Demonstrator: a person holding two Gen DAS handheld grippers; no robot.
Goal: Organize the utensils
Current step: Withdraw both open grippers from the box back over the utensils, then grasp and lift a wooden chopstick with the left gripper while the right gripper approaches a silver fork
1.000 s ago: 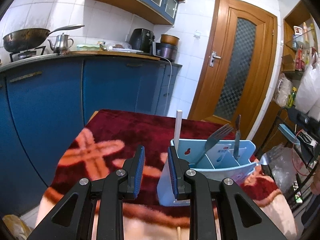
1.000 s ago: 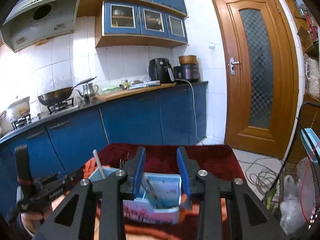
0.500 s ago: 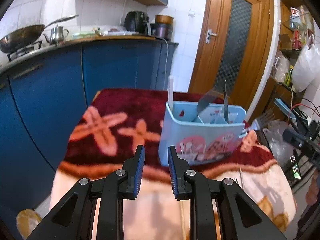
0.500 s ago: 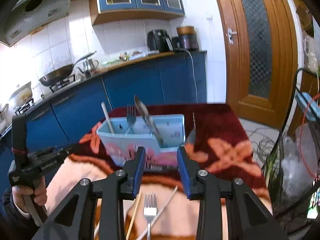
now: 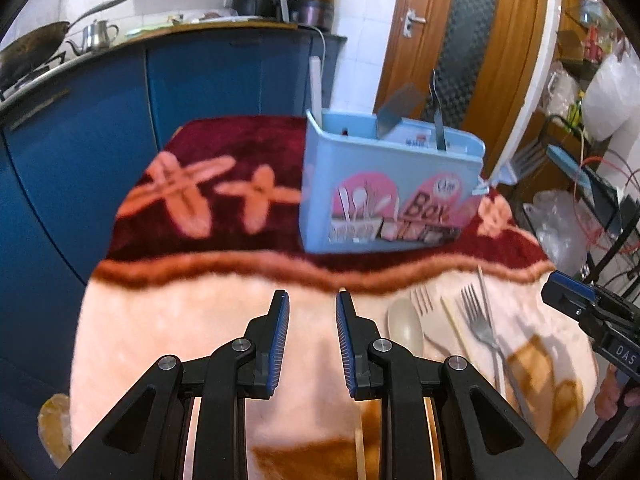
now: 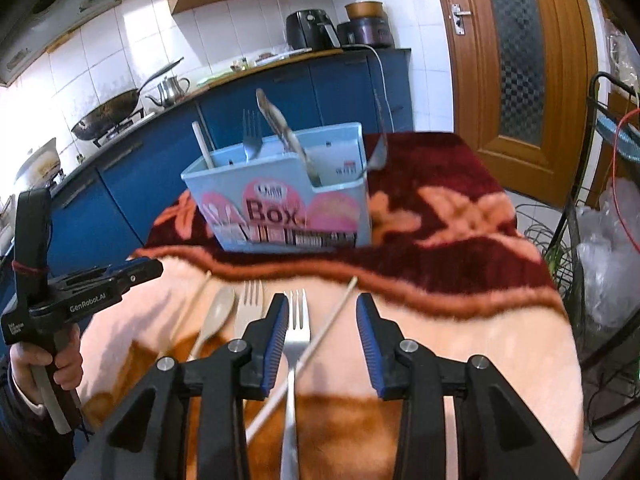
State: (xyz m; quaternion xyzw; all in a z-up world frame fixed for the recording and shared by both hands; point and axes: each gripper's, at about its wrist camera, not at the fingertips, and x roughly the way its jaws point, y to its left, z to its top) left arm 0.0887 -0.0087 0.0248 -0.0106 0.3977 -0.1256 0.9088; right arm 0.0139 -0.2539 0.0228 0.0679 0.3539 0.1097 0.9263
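A light blue utensil box (image 5: 392, 196) (image 6: 288, 200) stands on the dark red part of the blanket and holds several utensils upright. In front of it, on the pale part, lie a beige spoon (image 6: 218, 312) (image 5: 406, 324), a beige fork (image 6: 248, 304), a metal fork (image 6: 298, 320) (image 5: 480, 328) and chopsticks (image 6: 332, 320). My right gripper (image 6: 322, 320) hovers over the metal fork and one chopstick; its jaws are opening and the pads touch nothing. My left gripper (image 5: 310, 320) stands open over bare blanket, left of the spoon.
The blanket-covered table (image 5: 160, 320) drops off at its left and right edges. Blue cabinets (image 5: 100, 128) with a wok and kettle stand behind, a wooden door (image 6: 516, 60) at the back right, and a wire rack with bags (image 6: 600, 220) to the right.
Both grippers sank and tipped down toward the table front. The loose utensils came into view below them. The right jaws widened a little.
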